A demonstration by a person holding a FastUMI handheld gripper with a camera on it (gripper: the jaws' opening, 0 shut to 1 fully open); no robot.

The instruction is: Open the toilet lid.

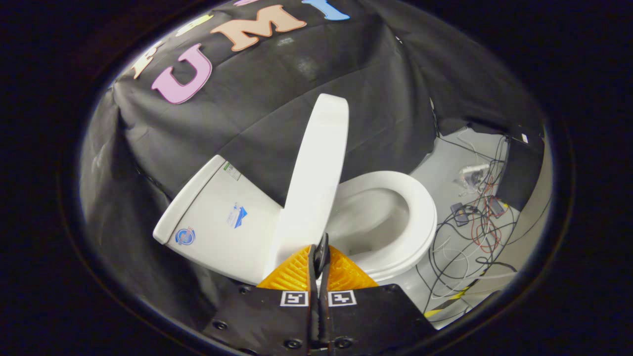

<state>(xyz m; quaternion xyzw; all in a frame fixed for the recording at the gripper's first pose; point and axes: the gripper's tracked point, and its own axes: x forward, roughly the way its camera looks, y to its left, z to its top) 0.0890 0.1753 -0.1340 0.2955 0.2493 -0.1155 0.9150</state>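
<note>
The white toilet lid (316, 173) stands raised, nearly upright, between the tank (217, 217) and the seat ring (420, 212). The seat lies flat around the open bowl (371, 222). My gripper (322, 244) is shut, its two fingers pressed together with nothing visible between them. The fingertips sit right at the lid's near edge, on the bowl side. I cannot tell whether they touch the lid.
Black cloth walls close in behind and beside the toilet. A tangle of cables (470, 232) and small boxes lies on the pale floor (445, 168) beyond the seat. A yellow-black tape strip (445, 304) marks the floor near the toilet's base.
</note>
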